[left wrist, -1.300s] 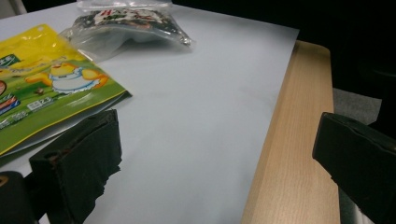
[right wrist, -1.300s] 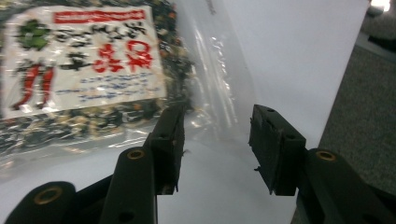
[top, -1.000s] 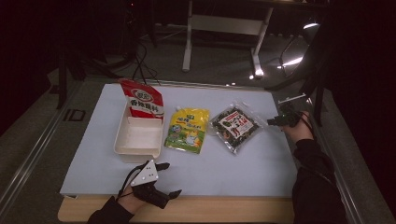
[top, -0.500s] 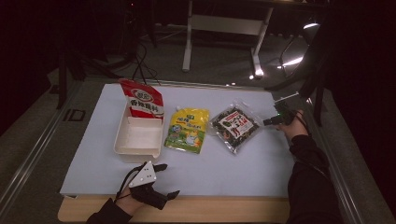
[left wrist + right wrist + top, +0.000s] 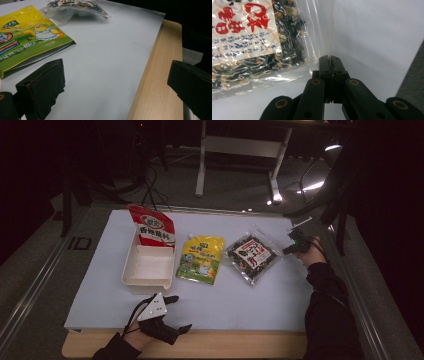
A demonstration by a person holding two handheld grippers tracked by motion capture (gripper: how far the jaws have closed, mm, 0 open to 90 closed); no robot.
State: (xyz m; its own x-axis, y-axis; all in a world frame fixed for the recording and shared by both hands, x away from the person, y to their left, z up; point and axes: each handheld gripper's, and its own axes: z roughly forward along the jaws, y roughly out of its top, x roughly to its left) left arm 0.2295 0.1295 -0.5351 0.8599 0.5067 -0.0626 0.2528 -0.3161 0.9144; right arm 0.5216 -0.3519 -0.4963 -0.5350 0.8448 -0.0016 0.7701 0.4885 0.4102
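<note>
Right gripper (image 5: 330,60), jaws just closed, pinches the clear edge of the seaweed packet (image 5: 251,256) lying right of the yellow pouch (image 5: 199,259) on the tabletop (image 5: 280,300); left gripper (image 5: 167,315) spread wide, empty.

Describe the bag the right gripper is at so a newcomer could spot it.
On the white mat, three packs lie in a row right of the tray. It is the clear bag at the right end, where the right gripper pinches its edge. Unlike the yellow pouch and red pack, it shows dark contents under a white, red-lettered label.
</note>
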